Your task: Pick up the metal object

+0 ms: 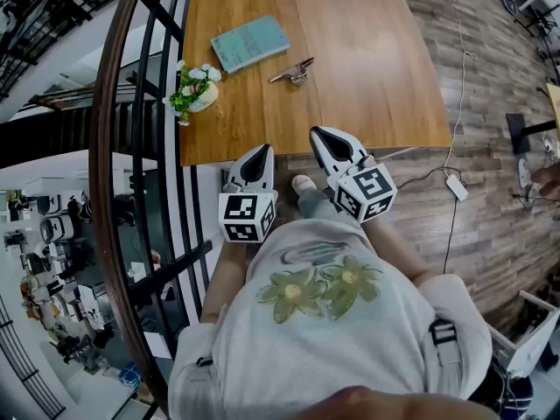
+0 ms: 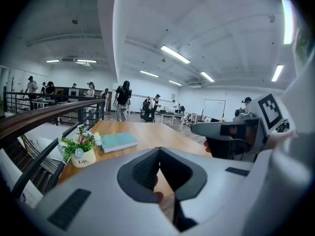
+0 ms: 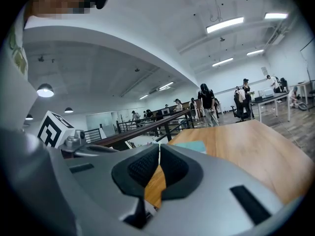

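One metal object (image 1: 292,72) lies well beyond the right hand-held gripper (image 1: 318,135).

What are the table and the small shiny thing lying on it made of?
The table looks like wood, or a wood-look top: warm brown with grain streaks and a smooth finish. The small thing looks like bare metal: silvery grey with bright glints.

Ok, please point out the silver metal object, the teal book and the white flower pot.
silver metal object (image 1: 292,73): head view, its middle.
teal book (image 1: 249,43): head view, cover centre.
white flower pot (image 2: 82,158): left gripper view, front wall.
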`<state>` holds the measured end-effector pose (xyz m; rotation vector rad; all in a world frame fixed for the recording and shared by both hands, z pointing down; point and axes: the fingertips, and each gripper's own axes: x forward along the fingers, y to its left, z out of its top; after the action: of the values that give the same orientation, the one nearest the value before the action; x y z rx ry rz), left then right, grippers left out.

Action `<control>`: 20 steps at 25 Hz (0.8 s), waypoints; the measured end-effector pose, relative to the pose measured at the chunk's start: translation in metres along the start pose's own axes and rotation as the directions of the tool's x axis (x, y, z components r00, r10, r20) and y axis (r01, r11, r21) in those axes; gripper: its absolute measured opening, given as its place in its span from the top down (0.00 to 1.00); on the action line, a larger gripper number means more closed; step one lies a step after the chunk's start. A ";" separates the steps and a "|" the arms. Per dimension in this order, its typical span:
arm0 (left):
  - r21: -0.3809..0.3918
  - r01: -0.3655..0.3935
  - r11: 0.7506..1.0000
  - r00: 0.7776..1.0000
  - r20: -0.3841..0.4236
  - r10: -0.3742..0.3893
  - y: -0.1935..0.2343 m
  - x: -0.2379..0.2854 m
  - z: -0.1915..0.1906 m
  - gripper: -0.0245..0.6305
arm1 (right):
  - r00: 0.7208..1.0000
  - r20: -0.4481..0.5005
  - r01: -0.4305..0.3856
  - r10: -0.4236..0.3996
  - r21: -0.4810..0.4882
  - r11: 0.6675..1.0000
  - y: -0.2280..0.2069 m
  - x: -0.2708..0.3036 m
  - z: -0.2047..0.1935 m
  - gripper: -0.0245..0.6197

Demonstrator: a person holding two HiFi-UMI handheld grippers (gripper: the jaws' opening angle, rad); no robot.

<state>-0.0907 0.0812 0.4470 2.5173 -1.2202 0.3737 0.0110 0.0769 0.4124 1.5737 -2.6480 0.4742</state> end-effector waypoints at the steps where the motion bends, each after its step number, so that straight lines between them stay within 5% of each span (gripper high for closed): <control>1: -0.001 -0.001 1.000 1.000 -0.003 0.001 0.002 0.003 0.001 0.94 | 1.000 -0.003 0.001 -0.001 0.002 1.000 -0.003 0.003 0.001 0.94; 20: -0.053 -0.087 0.995 0.996 -0.023 0.086 0.043 0.049 0.017 0.94 | 0.997 -0.076 -0.026 0.026 0.003 1.000 -0.050 0.077 0.009 0.76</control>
<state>-0.0933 0.0147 0.4564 2.4152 -1.3171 0.3808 0.0176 -0.0132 0.4300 1.4914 -2.6155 0.5270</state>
